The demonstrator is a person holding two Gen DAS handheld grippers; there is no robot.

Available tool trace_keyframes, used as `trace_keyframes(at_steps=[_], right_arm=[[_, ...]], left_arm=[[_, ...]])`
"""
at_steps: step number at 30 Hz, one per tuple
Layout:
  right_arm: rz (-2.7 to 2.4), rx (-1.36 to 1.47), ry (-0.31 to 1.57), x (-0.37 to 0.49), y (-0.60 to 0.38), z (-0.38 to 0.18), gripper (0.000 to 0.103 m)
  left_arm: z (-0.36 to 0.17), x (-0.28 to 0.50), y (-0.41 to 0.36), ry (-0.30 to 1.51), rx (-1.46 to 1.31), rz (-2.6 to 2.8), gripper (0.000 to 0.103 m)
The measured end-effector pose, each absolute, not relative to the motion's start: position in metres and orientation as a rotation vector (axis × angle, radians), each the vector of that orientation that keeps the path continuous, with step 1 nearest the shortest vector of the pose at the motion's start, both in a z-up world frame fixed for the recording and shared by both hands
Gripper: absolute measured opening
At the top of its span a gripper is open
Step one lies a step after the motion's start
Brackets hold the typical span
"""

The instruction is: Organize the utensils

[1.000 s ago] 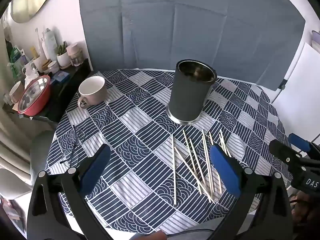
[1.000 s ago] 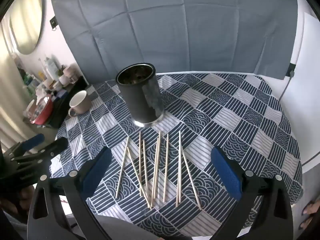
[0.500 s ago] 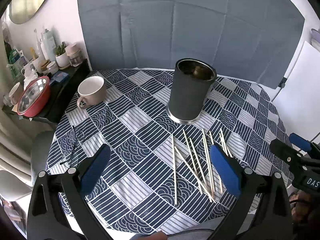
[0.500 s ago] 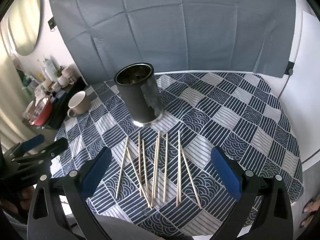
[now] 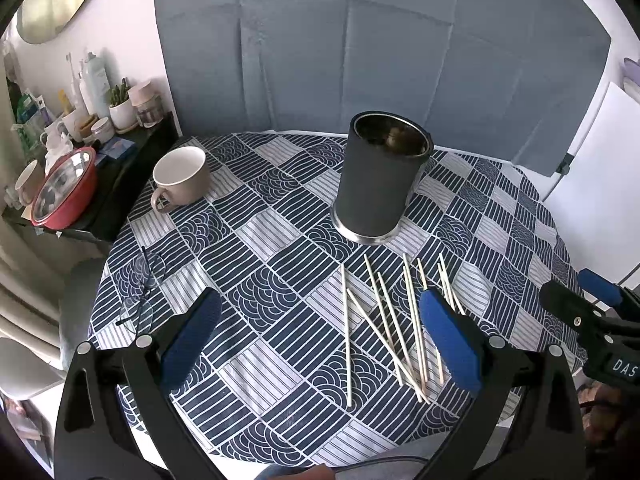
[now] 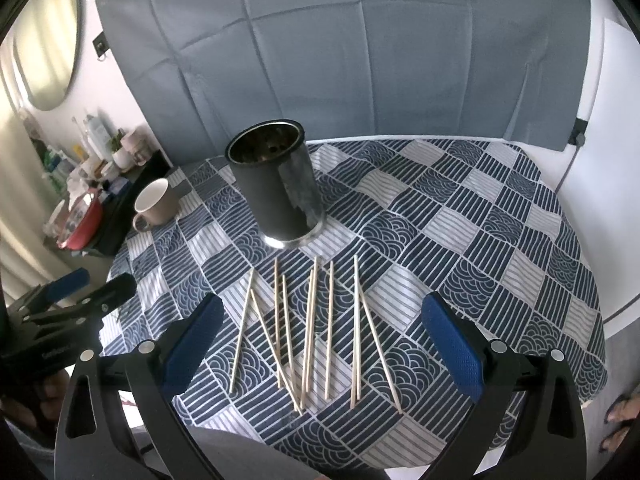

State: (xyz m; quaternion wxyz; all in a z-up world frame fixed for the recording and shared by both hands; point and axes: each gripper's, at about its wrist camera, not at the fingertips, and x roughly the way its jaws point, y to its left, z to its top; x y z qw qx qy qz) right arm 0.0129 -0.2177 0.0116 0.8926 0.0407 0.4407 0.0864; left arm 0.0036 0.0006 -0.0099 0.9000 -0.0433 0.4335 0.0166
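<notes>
**Both grippers wide open, sticks loose on the table**

Round table (image 5: 280, 236) w/ blue-white patchwork cloth. Dark metal canister (image 5: 382, 180) stands upright near the middle, open top, nothing sticking out above the rim; inside too dark to tell. Just in front of it, apart from its base, a scatter of thin wooden sticks (image 5: 384, 320) lies flat on the cloth, roughly parallel, pointing toward the canister, a few crossing each other at the near ends. From the right side the same sticks (image 6: 308, 328) fan out in about ten pieces, none inside the canister (image 6: 276, 192).

Left gripper (image 5: 316, 336): blue pads spread far apart, nothing between them, hovering over the near edge of the table, left of the sticks; its right pad overlaps the stick pile in view. Right gripper (image 6: 320, 336): also spread wide, holding nothing, sticks seen straight between its fingers, below them.

Each gripper shows in the other's view: right one (image 5: 592, 320) at the far right edge, left one (image 6: 68, 304) at far left, both off the table's side.

Beige mug (image 5: 182, 180) sits upright left of the canister, well apart. Glasses (image 5: 140, 292) lie near the table's left edge. Red bowl (image 5: 64, 192) on a side shelf.
</notes>
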Motion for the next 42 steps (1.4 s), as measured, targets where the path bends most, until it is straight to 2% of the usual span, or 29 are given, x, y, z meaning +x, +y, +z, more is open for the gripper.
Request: trace_keyframes(at_steps=[19, 30, 42], right_arm=[[0.244, 0.163, 0.982, 0.021, -0.225, -0.003, 0.095], [0.207, 0.095, 1.048, 0.030, -0.241, -0.020, 0.095], [0.122, 0.058, 1.140, 0.051, -0.285, -0.076, 0.095]], left_arm=[[-0.021, 0.010, 0.003, 0.965, -0.109, 0.033, 0.097], [-0.037, 0.018, 0.014, 1.056, -0.147, 0.031, 0.097], [-0.079, 0.034, 0.028, 1.159, -0.084, 0.057, 0.097]])
